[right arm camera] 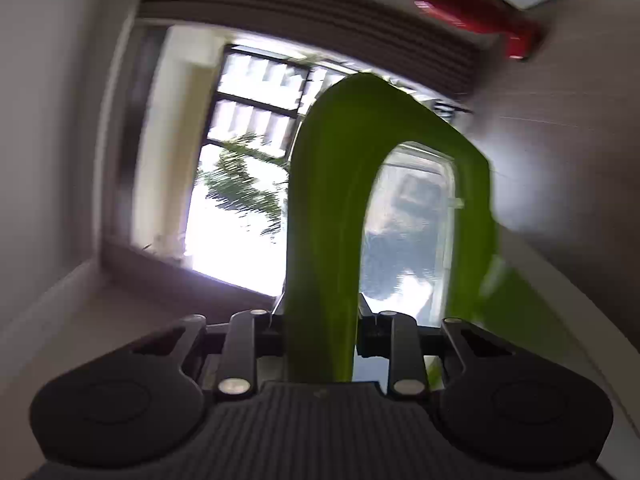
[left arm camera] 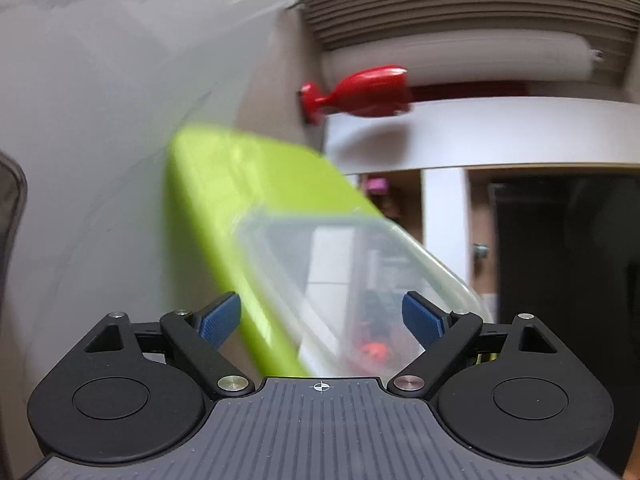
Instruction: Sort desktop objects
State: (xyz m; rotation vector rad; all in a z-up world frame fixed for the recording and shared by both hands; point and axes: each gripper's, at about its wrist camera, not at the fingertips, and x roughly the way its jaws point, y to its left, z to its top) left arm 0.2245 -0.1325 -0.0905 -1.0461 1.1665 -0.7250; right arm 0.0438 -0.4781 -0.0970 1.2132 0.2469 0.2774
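A clear plastic box with a lime-green lid (left arm camera: pixel 224 216) is tilted in front of my left gripper (left arm camera: pixel 320 322). The left jaws stand wide apart around the box's clear body (left arm camera: pixel 344 276), and the blue pads (left arm camera: pixel 218 320) do not visibly press it. My right gripper (right arm camera: pixel 320 320) is shut on the green rim (right arm camera: pixel 320 240) of the same box, which rises in an arch ahead of it. Small items, one orange-red (left arm camera: pixel 372 350), show blurred inside the box.
A red goblet-shaped object (left arm camera: pixel 360 92) lies on its side by a white shelf (left arm camera: pixel 480 132) with a white roll (left arm camera: pixel 460 56) behind it. A red box (right arm camera: pixel 480 12) sits at the top right of the right wrist view. A bright window (right arm camera: pixel 240 184) with a plant lies ahead.
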